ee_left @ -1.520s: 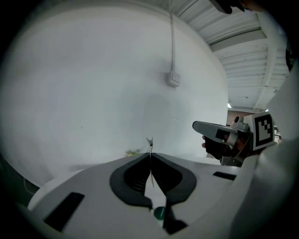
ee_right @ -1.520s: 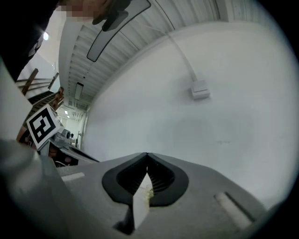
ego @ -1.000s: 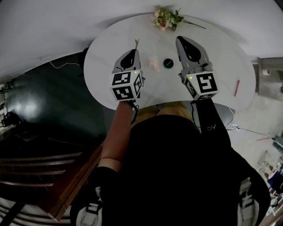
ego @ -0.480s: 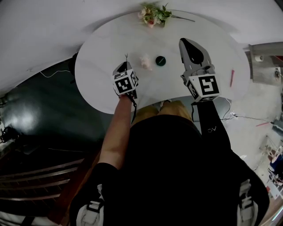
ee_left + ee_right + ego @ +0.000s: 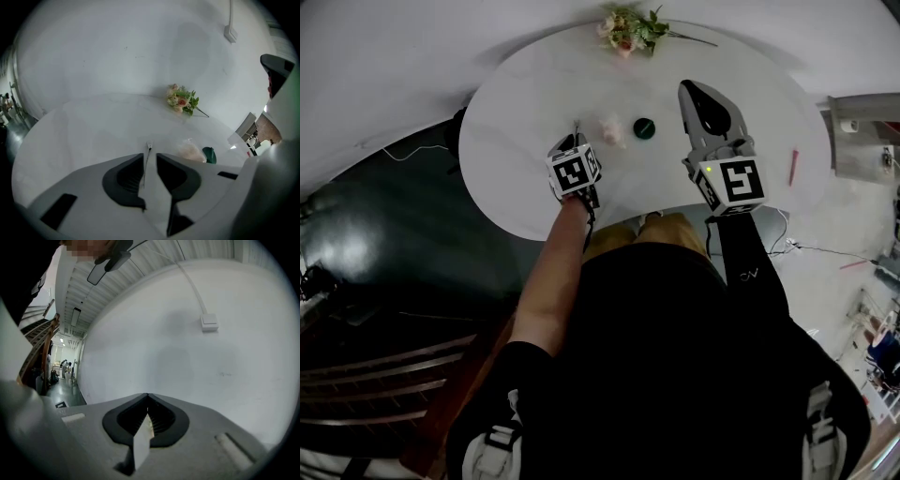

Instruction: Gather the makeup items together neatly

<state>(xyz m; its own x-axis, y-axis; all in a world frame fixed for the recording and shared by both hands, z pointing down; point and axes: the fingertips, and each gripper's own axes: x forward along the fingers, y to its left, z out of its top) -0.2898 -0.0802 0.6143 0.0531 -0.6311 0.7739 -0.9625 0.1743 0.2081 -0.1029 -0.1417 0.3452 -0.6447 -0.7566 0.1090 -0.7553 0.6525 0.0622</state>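
Between the jaws of the left gripper (image 5: 151,160), lying almost along them: a thin stick-like tool (image 5: 148,150) with a small flat tip, probably for makeup, too fine to name more exactly. Just been opening at the jaws, now slightly apart, with a gap wider than the tool, so no real pinch on it, only a leaning toward the left jaw. Judged as very light, stiff and smooth, so likely to slip or roll once free; best taken near the middle of its length with a gentle squeeze. Near it on the white table (image 5: 516,141), toward the right: a soft pink puff (image 5: 610,130) in clear wrap, surely light and easy to crush, better held by the wrap. Close beside that, a small dark green round pot (image 5: 644,127), hard and probably slippery, to be gripped across its sides. Well apart, near the table's right edge, a red pencil (image 5: 792,167). At the far edge, a small bunch of flowers (image 5: 628,28). Left gripper low over the table and tilted steeply down; impossible to tell whether touching the surface. Right gripper (image 5: 690,89) higher, nearly level, pointing at the wall, jaws fully together with nothing between.
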